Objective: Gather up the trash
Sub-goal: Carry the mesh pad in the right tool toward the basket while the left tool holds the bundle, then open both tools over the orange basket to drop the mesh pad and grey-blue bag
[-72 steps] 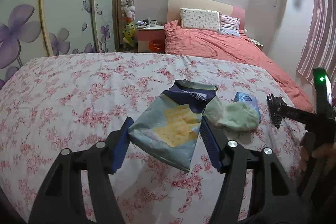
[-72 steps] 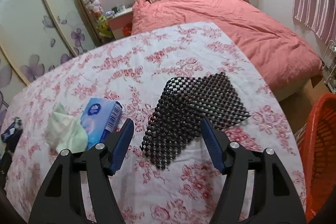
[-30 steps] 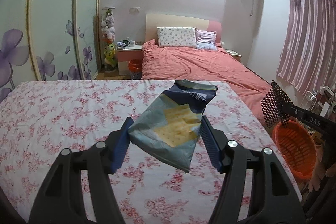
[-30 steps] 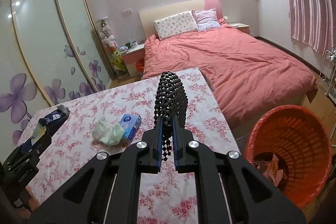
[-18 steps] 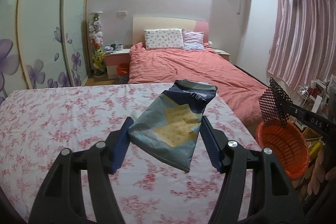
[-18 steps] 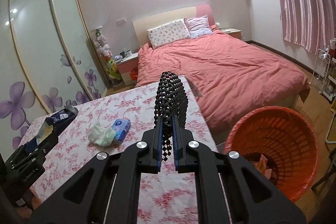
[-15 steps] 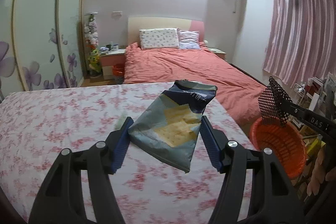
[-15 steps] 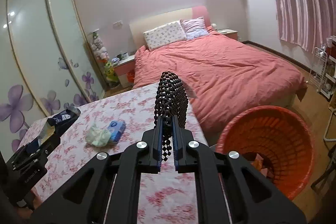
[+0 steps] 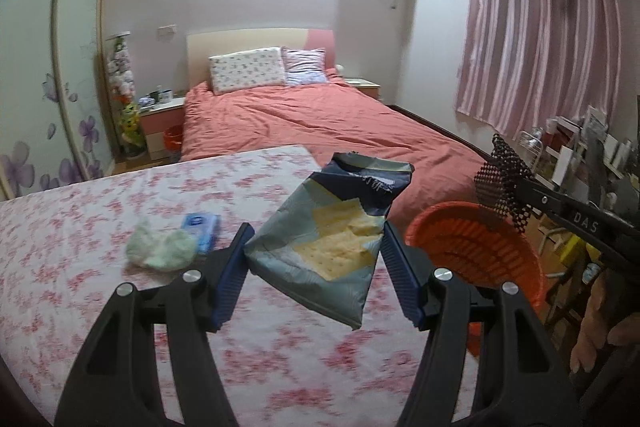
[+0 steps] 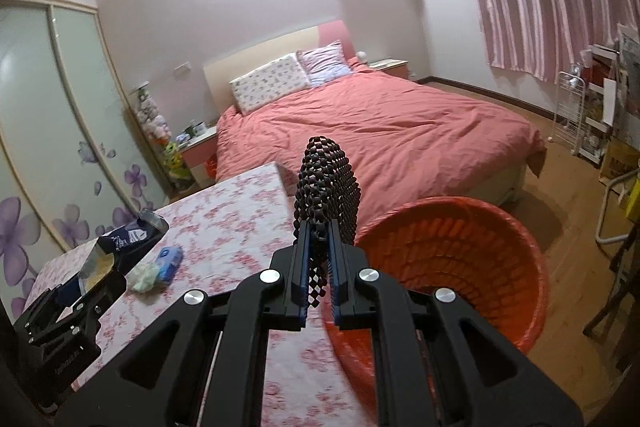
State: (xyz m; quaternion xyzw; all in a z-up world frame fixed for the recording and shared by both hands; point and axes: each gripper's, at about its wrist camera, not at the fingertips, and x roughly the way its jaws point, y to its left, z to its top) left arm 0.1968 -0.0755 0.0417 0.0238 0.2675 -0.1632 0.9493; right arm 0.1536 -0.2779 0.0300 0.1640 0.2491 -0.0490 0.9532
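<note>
We have carried both pieces from the floral bench (image 9: 80, 307) toward the round orange plastic basket (image 10: 460, 255), now at 3 o'clock. Our left gripper (image 9: 316, 267) pinches the blue crumpled cracker bag (image 9: 332, 239), and our right gripper (image 10: 318, 279), pressed together, holds the black mesh mat (image 10: 326, 183) near the rim; dropping seems next.

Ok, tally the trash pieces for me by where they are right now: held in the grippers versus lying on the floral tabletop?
Held in grippers: 2, the cracker bag in the left gripper and the black mesh mat in the right gripper.
On the floral tabletop: 2, the green wad and the blue tissue pack.
Total: 4.
</note>
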